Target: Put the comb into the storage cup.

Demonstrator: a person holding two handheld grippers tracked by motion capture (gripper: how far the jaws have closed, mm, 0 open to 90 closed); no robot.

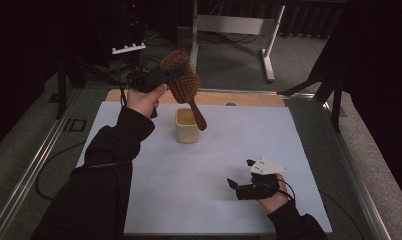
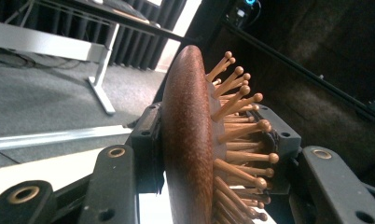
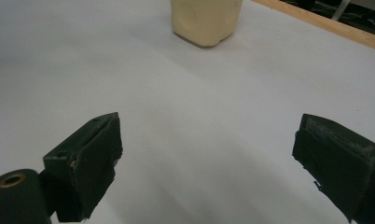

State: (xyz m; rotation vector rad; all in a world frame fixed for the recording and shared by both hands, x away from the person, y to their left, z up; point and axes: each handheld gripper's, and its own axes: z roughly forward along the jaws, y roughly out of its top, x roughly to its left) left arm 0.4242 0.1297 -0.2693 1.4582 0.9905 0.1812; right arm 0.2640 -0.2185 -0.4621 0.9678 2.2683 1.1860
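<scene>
1. The left gripper (image 1: 175,71) is clamping the head of a wooden hairbrush (image 1: 181,80), with its jaws pressing on the brush's smooth back on one side and its bristle side on the other.
2. The hairbrush is hanging in the air above the far part of the table, well clear of the white mat (image 1: 199,175), and its handle is slanting down toward a small cream cup (image 1: 186,131).
3. In the left gripper view, the hairbrush (image 2: 190,140) is standing edge-on between the jaws, and its round-tipped wooden pins are pointing off to the right.
4. The cream cup is sitting upright on the mat, just below the tip of the brush handle; whether the two are touching cannot be told.
5. The right gripper (image 1: 241,174) is resting low over the near right part of the mat, well apart from the cup.
6. In the right gripper view, its jaws are standing wide apart with nothing between them, and the cup (image 3: 206,21) is showing farther ahead.
</scene>
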